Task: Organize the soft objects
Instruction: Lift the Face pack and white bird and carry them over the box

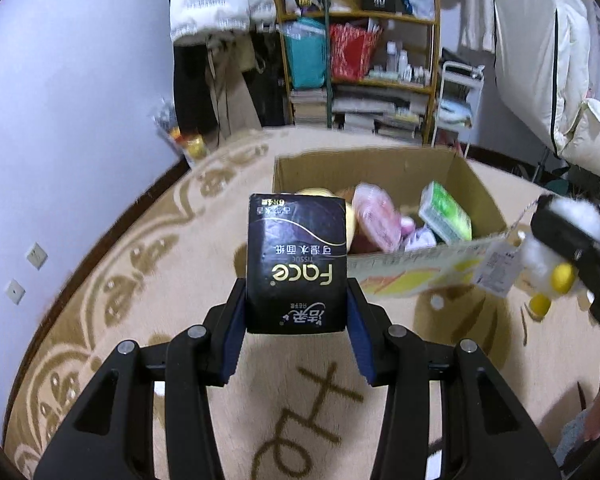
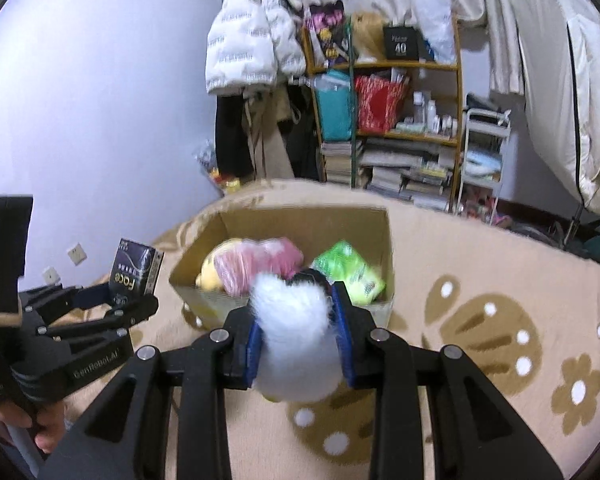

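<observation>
- The left tongs point(image 1: 296, 312) are clamped on a black tissue pack point(image 1: 298, 264), which stands upright between the blue pads, its lower half pinched and its top sticking out past the tips.
- The right tongs point(image 2: 300, 336) are clamped on a white plush toy point(image 2: 292, 336), its fluffy body bulging between and above the pads; in the left view its yellow feet and a paper tag point(image 1: 496, 268) hang below.
- Both are held above a beige blanket point(image 2: 480, 264) with brown flower patterns.
- Just beyond the tongs sits an open cardboard box point(image 2: 308, 216) holding a pink pack point(image 2: 260, 264), a green pack point(image 2: 350, 272) and a yellow plush point(image 2: 210, 272).
- Farther back stands a cluttered shelf point(image 2: 404, 66) against the wall.
</observation>
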Action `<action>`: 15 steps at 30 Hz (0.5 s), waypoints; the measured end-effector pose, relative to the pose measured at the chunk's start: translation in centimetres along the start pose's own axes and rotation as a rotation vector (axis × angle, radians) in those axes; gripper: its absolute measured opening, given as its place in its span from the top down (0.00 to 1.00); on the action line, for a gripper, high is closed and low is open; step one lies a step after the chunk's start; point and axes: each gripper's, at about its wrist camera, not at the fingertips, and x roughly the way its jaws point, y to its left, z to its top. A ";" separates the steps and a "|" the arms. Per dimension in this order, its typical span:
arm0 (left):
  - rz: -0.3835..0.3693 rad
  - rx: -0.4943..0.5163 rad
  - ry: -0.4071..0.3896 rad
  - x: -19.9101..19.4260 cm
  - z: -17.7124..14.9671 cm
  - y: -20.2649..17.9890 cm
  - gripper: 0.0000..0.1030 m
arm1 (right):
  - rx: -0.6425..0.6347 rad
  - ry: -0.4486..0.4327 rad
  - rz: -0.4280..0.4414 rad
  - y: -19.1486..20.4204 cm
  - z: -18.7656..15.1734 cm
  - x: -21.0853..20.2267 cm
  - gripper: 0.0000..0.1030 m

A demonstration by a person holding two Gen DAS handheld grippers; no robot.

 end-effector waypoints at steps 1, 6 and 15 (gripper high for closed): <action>-0.001 0.001 -0.019 -0.3 0.3 0.0 0.57 | 0.000 -0.011 0.001 0.0 0.3 -0.2 0.68; -0.049 -0.013 -0.107 -1.5 1.6 0.1 0.57 | -0.005 -0.078 -0.001 -0.1 2.4 -0.8 0.68; -0.052 0.015 -0.201 -1.7 4.0 -0.8 0.57 | -0.007 -0.125 -0.009 -0.6 4.6 1.0 0.68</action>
